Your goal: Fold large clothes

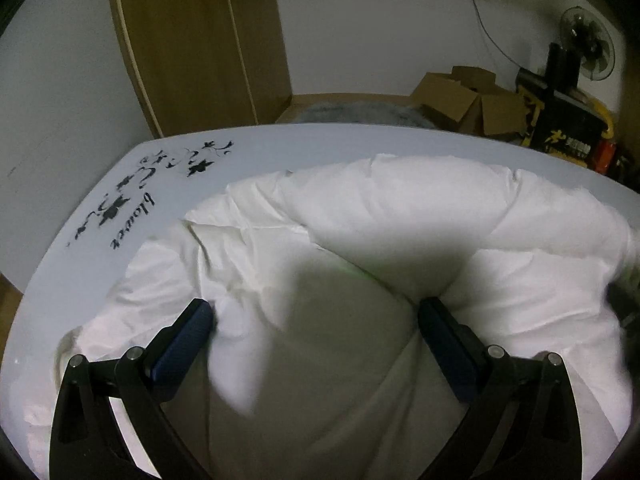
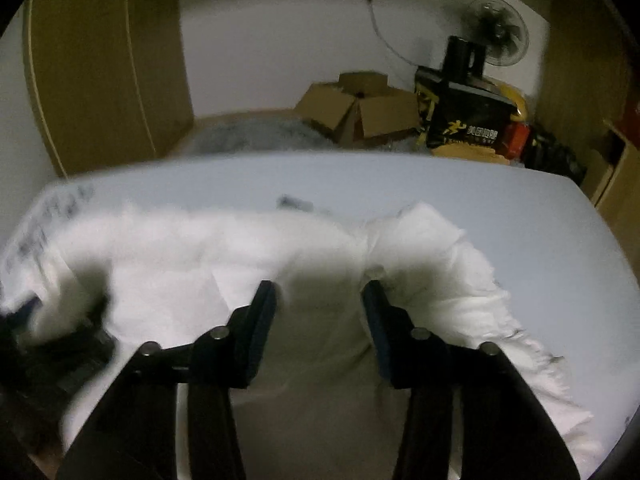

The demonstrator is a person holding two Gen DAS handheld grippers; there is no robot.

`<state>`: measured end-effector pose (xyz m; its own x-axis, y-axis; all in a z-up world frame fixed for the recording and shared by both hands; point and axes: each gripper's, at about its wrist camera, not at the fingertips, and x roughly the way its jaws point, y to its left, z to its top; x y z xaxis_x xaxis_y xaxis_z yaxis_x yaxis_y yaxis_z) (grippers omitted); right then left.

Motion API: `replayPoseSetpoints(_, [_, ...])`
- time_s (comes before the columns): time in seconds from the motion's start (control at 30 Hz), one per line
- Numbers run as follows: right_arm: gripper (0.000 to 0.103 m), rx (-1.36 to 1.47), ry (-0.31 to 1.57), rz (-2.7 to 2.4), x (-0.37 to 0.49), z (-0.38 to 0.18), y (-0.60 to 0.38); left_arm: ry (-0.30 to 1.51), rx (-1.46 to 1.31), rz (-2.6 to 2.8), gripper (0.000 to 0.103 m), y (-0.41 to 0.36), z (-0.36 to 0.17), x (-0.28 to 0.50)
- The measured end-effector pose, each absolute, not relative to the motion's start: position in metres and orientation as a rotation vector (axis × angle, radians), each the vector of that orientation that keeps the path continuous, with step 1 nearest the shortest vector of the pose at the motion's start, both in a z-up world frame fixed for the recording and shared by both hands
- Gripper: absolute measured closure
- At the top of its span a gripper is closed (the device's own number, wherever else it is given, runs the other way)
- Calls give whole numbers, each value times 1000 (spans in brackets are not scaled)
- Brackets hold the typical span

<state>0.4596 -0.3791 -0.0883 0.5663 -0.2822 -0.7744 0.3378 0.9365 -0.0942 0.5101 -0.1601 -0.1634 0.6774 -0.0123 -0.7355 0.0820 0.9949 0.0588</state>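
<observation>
Here, white garment short of table far edge; left gripper, right gripper fingers apart, straddling fabric.

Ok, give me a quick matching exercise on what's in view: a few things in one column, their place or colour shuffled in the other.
Things:
1. white garment
2. black flower print
3. cardboard boxes
4. fan

Descriptions:
A. on the floor beyond the table
B. bunched up on the table
C. up against the far wall
D. on the tabletop, left of the cloth

Pairs: 1-B, 2-D, 3-A, 4-C
</observation>
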Motion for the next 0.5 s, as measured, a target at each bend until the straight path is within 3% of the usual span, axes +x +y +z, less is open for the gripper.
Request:
replayPoseSetpoints(0.07, [28, 110, 913, -359, 462, -87, -395, 833, 100, -53, 0, -160, -166, 509])
replayPoseSetpoints(0.23, [25, 115, 918, -484, 443, -82, -466, 845, 86, -69, 0, -158, -170, 511])
replayPoseSetpoints(0.33, [25, 373, 971, -467, 420, -96, -533, 848, 82, -78, 0, -157, -170, 511])
replayPoseSetpoints(0.5, [25, 487, 821, -625, 383, -45, -559, 844, 98, -68, 0, -160, -169, 508])
